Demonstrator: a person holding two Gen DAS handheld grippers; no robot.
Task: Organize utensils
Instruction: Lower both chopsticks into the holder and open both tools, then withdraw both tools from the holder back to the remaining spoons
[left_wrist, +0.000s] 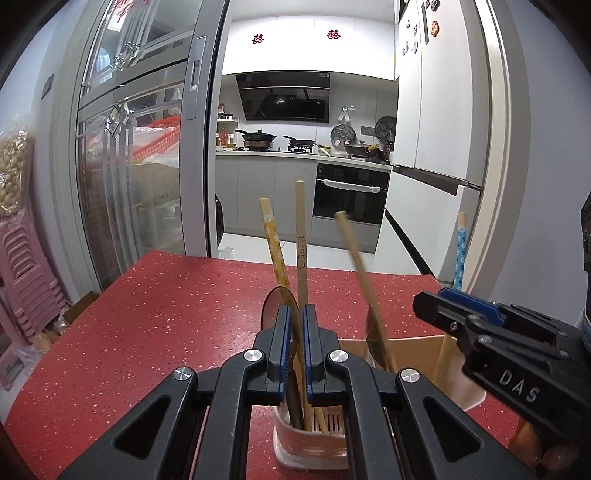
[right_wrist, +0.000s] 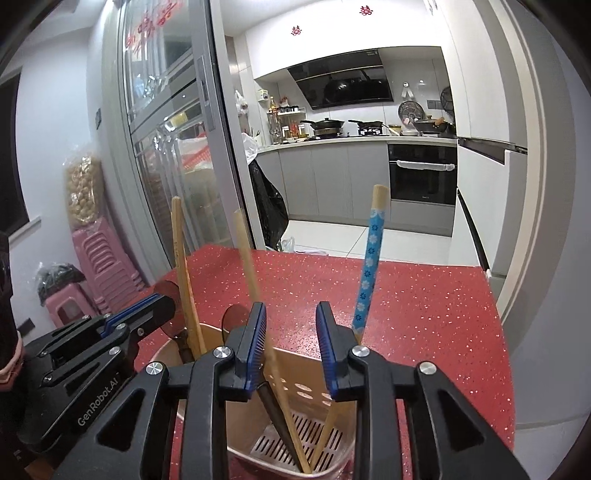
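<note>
White capitals reading "DAS" are showing on the black plastic arm of the right gripper (left_wrist: 439, 301), seen from the left wrist view. White lettering reading "GenRobot.AI" is running along the black plastic arm of the left gripper (right_wrist: 162, 304), seen from the right wrist view. Two red double-happiness paper signs (left_wrist: 257, 38) are sticking to the white upper kitchen cabinets (left_wrist: 306, 44). Small dark characters are running down the plain light wooden chopstick (left_wrist: 301, 236) standing between the left gripper's pads, too small to read.
</note>
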